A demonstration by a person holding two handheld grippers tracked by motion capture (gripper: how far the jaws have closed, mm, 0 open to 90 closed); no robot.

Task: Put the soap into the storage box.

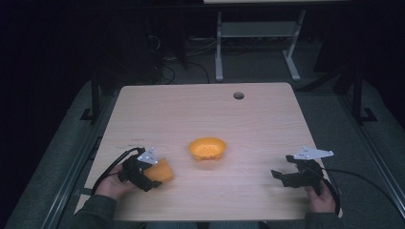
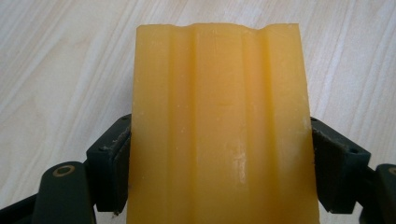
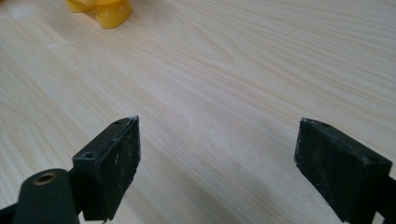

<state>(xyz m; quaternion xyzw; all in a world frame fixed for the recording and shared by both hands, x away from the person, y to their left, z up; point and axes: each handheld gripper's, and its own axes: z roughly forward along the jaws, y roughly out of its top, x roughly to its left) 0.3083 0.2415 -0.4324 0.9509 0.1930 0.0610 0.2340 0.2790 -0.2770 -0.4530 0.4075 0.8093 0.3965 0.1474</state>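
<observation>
My left tool [image 1: 149, 177] is clamped on an orange ribbed block [image 2: 219, 126]; both jaws press its two side faces, and the block sticks out past the jaw tips. In the high view the block [image 1: 161, 170] sits low over the counter [image 1: 258, 124] at the near-left; I can't tell if it touches the wood. My right tool [image 3: 217, 158] has its jaws spread wide with nothing but bare counter between them; it's at the near-right, well apart from the block. Orange bowl [image 1: 207, 148] sits mid-counter, between the two tools and slightly farther out. Inside looks the same orange with a speckled texture; I can't tell if that's contents or the bowl's own surface. Its edge shows top-left in the right gripper view.
</observation>
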